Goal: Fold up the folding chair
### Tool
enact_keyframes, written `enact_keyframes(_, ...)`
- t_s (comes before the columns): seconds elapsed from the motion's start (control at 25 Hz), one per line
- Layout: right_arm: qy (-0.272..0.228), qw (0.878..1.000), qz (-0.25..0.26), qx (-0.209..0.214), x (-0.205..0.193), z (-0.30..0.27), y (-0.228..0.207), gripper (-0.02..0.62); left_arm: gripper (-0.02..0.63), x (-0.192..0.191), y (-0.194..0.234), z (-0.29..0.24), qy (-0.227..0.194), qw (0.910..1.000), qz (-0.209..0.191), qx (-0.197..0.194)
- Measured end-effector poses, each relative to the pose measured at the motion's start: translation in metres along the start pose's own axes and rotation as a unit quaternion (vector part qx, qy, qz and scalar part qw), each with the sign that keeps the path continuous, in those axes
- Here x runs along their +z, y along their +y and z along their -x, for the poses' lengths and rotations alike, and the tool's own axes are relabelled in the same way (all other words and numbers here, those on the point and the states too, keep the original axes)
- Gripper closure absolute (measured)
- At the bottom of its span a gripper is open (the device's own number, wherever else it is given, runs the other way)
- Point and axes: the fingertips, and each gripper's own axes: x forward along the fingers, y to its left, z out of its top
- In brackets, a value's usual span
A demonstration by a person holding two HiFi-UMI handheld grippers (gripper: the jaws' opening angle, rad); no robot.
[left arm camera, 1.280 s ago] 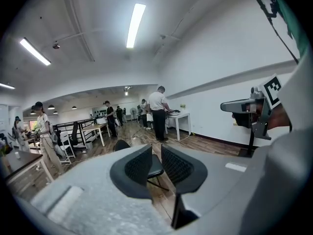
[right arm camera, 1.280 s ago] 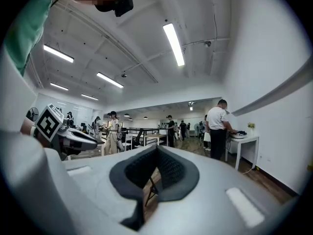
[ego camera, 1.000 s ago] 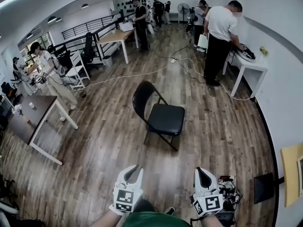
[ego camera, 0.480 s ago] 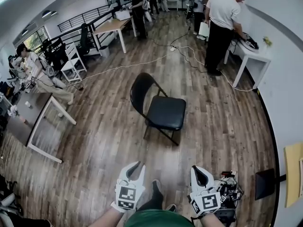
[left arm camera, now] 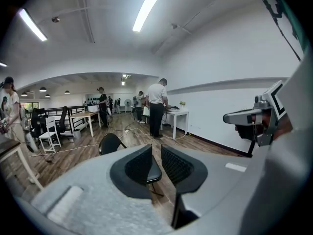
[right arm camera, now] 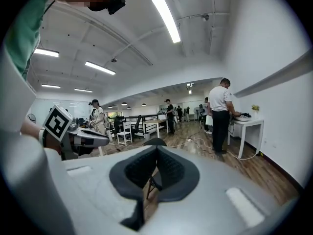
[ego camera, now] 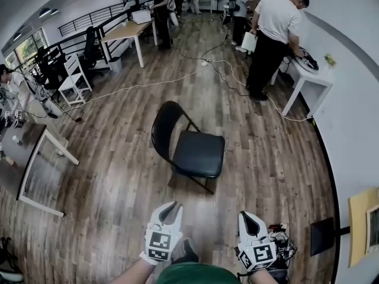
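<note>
- Folding chair stands unfolded on the floor at 12 o'clock, nearer the claws than a second ago;
- left claw clenched, empty; right claw clenched, empty; both short of the chair

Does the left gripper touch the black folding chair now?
Apart. The head view shows bare wooden floor between the left gripper and the folding chair.

I close in on the chair: it sits larger and nearer in the head view, though my left claw and right claw are well short of it. The dark surface and the person beside it slide toward the left edge.
</note>
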Motion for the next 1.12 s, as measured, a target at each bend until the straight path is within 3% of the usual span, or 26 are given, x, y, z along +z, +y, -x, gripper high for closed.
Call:
enact_keyframes(0.24, 0.007, 1.000, -0.013, -0.018, 0.005, -0.056, -0.005, 0.593, 0.538, 0.004, 0.046, -0.039, 0.007, 0.9999, -0.004, -0.014)
enact_keyframes(0.56, 0.022, 0.999, -0.032, -0.018, -0.007, -0.107, -0.022, 0.592, 0.538, -0.006, 0.090, -0.077, 0.030, 0.9995, 0.004, 0.003)
enact_keyframes(0.88, 0.029, 0.997, -0.064, 0.021, -0.017, -0.199, -0.068, 0.592, 0.538, 0.022, 0.106, -0.156, 0.034, 0.9987, -0.034, 0.020)
enact_keyframes(1.12, 0.025, 0.995, -0.073, 0.058, -0.007, -0.292, -0.130, 0.592, 0.538, 0.043, 0.130, -0.242, 0.056, 0.9968, -0.033, 0.047)
